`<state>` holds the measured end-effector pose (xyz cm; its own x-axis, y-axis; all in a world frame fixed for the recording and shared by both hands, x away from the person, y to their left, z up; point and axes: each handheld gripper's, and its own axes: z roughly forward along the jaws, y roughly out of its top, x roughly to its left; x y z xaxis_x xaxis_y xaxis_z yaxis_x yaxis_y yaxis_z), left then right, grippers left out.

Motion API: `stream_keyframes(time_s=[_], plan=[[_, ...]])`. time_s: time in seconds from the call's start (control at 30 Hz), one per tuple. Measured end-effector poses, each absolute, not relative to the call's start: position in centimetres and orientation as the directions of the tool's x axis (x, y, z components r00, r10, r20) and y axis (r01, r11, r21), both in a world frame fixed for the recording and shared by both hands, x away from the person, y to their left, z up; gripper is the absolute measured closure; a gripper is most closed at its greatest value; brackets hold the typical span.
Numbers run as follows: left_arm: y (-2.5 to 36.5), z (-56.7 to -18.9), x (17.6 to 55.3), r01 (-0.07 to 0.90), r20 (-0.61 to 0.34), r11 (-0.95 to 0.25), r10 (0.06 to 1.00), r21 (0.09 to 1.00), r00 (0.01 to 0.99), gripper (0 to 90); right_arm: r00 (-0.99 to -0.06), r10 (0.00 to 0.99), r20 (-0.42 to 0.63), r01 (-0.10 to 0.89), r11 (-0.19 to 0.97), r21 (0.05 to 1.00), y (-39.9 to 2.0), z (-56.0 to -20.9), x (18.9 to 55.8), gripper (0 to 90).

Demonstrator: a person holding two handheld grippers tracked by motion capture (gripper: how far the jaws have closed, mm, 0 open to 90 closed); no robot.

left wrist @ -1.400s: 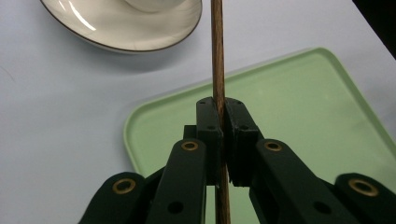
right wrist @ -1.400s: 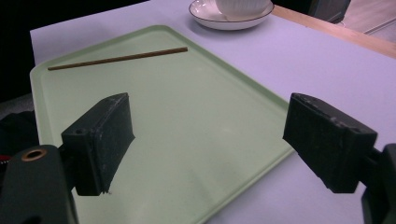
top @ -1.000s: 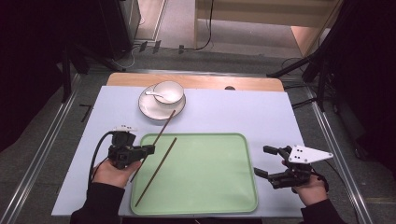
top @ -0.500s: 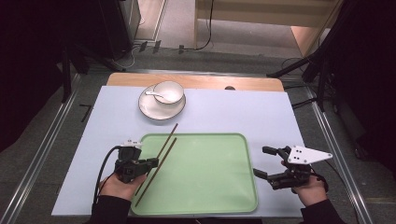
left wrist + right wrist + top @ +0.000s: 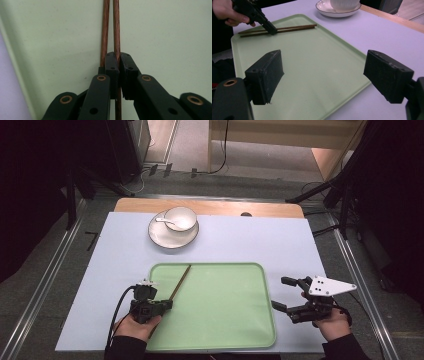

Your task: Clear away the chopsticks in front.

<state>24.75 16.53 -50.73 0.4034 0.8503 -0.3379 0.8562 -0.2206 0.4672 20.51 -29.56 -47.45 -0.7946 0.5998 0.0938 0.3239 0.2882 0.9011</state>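
Observation:
A pair of brown wooden chopsticks (image 5: 181, 279) lies along the left part of the green tray (image 5: 225, 310), tips pointing toward the far edge. My left gripper (image 5: 167, 304) is shut on them near the tray's left rim. In the left gripper view the jaws (image 5: 119, 56) pinch one chopstick (image 5: 116, 25), while the other runs beside the left jaw. My right gripper (image 5: 278, 292) rests at the tray's right edge, open and holding nothing. The right gripper view shows its jaws (image 5: 324, 72) wide apart over the tray (image 5: 307, 50), with the left gripper (image 5: 272, 31) and chopsticks (image 5: 294, 27) farther off.
A white saucer (image 5: 172, 237) with a white cup (image 5: 181, 217) and a spoon (image 5: 162, 220) stands beyond the tray on the pale blue table cover (image 5: 280, 245). A wooden strip (image 5: 210, 207) runs along the far table edge. Dark stands flank the table.
My left hand has come down and toward the near edge. The chopsticks, earlier tilted over the tray's far rim, now lie low on the tray. The right gripper has stayed still.

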Motion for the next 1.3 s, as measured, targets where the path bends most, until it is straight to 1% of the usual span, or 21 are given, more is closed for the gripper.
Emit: stream_keyframes(time_s=[0.07, 0.2, 0.37, 0.47, 0.57, 0.7, 0.87, 1.03, 1.27, 1.3], plan=[[16.5, -50.7, 24.6, 0.855, -0.327, -0.218, 0.856, 0.471, 0.399, 86.3, -0.794, 0.6, 0.094, 0.324, 0.288, 0.901, -29.5, -47.4, 20.5, 16.4], [16.9, -50.6, 24.2, 0.861, -0.307, -0.181, 0.883, 0.475, 0.355, 86.3, -0.794, 0.6, 0.093, 0.324, 0.289, 0.901, -29.6, -47.4, 20.5, 16.4], [17.5, -50.5, 24.1, 0.871, -0.313, -0.153, 0.893, 0.466, 0.324, 86.2, -0.795, 0.599, 0.094, 0.323, 0.288, 0.901, -29.5, -47.4, 20.5, 16.4], [17.2, -50.5, 23.9, 0.86, -0.287, -0.165, 0.898, 0.483, 0.333, 85.9, -0.795, 0.6, 0.092, 0.323, 0.29, 0.901, -29.5, -47.5, 20.5, 16.4], [17.4, -50.6, 23.9, 0.863, -0.305, -0.154, 0.894, 0.481, 0.33, 85.6, -0.795, 0.599, 0.092, 0.324, 0.29, 0.901, -29.5, -47.5, 20.5, 16.4], [17.3, -50.5, 23.7, 0.86, -0.295, -0.169, 0.893, 0.481, 0.34, 85.2, -0.795, 0.6, 0.092, 0.324, 0.29, 0.901, -29.6, -47.5, 20.5, 16.4], [17.1, -50.5, 23.8, 0.855, -0.287, -0.191, 0.888, 0.481, 0.36, 81.6, -0.796, 0.598, 0.095, 0.324, 0.289, 0.901, -29.6, -47.5, 20.5, 16.4], [17.5, -50.5, 24.1, 0.861, -0.318, -0.182, 0.877, 0.475, 0.361, 80.3, -0.796, 0.598, 0.095, 0.324, 0.288, 0.901, -29.6, -47.5, 20.5, 16.4], [18.1, -49.3, 24.3, 0.839, -0.338, -0.167, 0.861, 0.518, 0.38, 74.3, -0.796, 0.598, 0.097, 0.325, 0.287, 0.901, -29.6, -47.5, 20.5, 16.4], [18.4, -48.9, 24.5, 0.826, -0.346, -0.164, 0.852, 0.539, 0.394, 72.8, -0.797, 0.597, 0.096, 0.324, 0.288, 0.901, -29.6, -47.5, 20.5, 16.4]])
